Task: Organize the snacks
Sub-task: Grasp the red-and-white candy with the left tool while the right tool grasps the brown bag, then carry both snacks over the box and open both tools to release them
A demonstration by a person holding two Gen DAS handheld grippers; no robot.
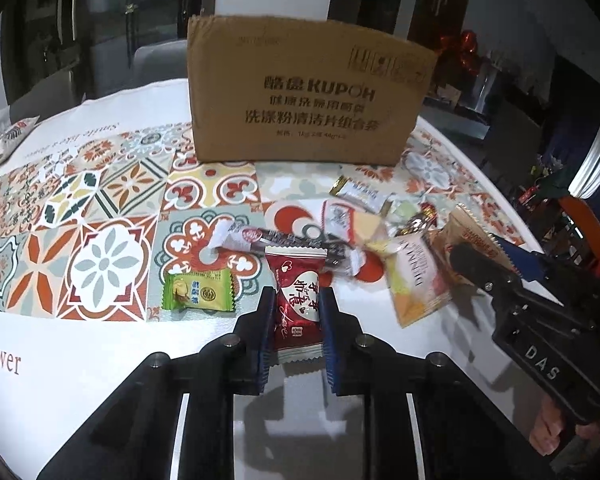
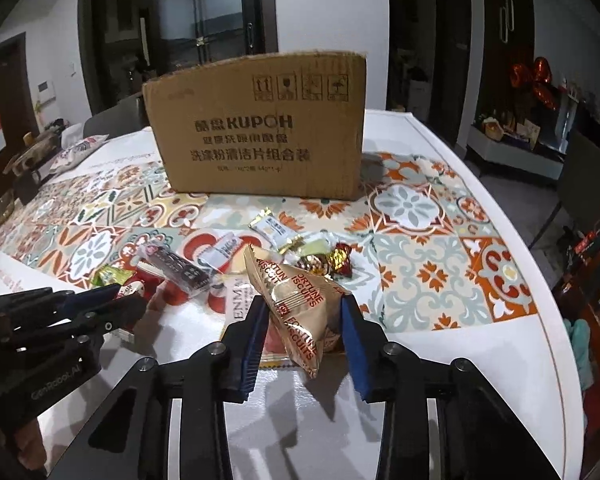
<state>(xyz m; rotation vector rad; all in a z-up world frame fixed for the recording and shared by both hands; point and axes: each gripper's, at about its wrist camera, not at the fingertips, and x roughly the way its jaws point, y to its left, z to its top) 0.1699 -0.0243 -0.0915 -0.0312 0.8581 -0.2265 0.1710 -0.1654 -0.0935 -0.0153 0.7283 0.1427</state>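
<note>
My left gripper (image 1: pixel 296 300) is shut on a red snack packet (image 1: pixel 298 300) with a white heart, held just above the table. My right gripper (image 2: pixel 304 312) is shut on a gold fortune biscuit packet (image 2: pixel 294 304), also seen in the left wrist view (image 1: pixel 472 240). A pile of snacks lies between the grippers and the cardboard box (image 1: pixel 304 92): a green packet (image 1: pixel 198 290), a dark bar (image 1: pixel 284 242), a white and gold packet (image 1: pixel 360 192), a yellow and pink packet (image 1: pixel 416 280). The box (image 2: pixel 260 132) stands upright at the far side.
The table (image 2: pixel 440 344) carries a patterned tile cloth with white borders; its right edge curves close by. A printed pouch (image 2: pixel 80 150) and dark items lie far left. A foil-wrapped red and gold sweet (image 2: pixel 340 258) sits right of the pile. Chairs stand beyond the table.
</note>
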